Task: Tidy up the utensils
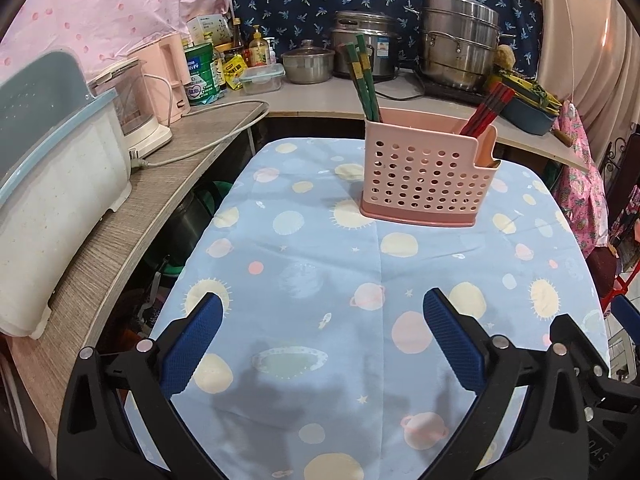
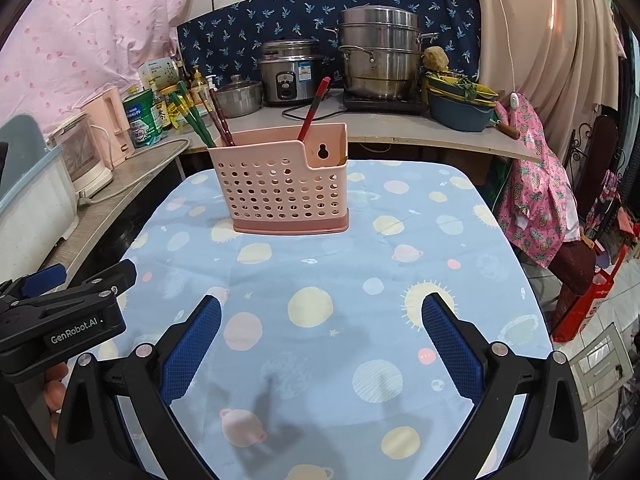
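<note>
A pink perforated utensil holder (image 1: 424, 168) stands upright toward the far side of the table; it also shows in the right wrist view (image 2: 282, 184). Green chopsticks (image 1: 366, 80) lean out of its left part and red chopsticks (image 1: 486, 110) out of its right part. In the right wrist view the green chopsticks (image 2: 192, 118), a dark red pair (image 2: 220, 116) and a red one (image 2: 314, 108) stick out. My left gripper (image 1: 322, 312) is open and empty above the near tablecloth. My right gripper (image 2: 320, 314) is open and empty too. The left gripper's body (image 2: 64, 312) shows at the left.
The table carries a blue cloth with planets (image 1: 320, 264). A grey counter (image 1: 160, 184) at the left holds a dish rack (image 1: 52, 184) and a blender (image 1: 140, 108). Pots (image 2: 380, 52), a rice cooker (image 2: 288, 72) and bottles stand on the back counter. Pink clothes (image 2: 536, 200) hang at the right.
</note>
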The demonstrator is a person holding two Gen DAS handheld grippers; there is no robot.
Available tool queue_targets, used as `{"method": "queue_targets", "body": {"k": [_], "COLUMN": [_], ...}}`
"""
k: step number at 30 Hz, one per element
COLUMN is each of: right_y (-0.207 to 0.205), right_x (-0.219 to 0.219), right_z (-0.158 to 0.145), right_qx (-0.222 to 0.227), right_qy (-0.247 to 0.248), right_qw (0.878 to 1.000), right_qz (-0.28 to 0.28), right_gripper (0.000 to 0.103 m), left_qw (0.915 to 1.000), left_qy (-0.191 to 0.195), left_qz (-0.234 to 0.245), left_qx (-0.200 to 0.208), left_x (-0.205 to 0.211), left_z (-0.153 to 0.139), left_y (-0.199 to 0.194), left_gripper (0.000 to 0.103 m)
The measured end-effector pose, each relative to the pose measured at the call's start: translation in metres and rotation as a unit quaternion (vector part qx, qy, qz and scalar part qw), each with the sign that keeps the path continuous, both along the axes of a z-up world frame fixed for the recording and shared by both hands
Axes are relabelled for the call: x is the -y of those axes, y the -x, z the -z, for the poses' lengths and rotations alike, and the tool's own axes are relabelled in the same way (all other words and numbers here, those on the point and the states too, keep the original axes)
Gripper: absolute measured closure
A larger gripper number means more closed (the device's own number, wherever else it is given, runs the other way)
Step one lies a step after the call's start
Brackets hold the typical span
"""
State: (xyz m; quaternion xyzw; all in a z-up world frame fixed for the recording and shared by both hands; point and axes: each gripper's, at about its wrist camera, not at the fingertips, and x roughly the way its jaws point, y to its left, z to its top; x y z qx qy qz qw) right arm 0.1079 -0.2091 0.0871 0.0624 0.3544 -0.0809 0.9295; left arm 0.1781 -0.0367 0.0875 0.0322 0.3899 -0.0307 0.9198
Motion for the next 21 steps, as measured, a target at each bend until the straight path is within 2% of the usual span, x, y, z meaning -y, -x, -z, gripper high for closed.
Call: {"method": "queue_targets", "body": {"k": [21], "right_y": [-0.025], "right_x": [0.009], "right_z": [0.009], "right_qx": [-0.011], "right_qy": [-0.003], "right_qw": [1.000], "right_qz": [0.004], "right_gripper": [0.006], "left_qw": [1.0000], "left_qy": [-0.008], "left_qz": [0.003], "left_qx": [-0.003], "left_x": [0.011], "left_z": [0.005], "left_y": [-0.018], "left_gripper": [0.007]}}
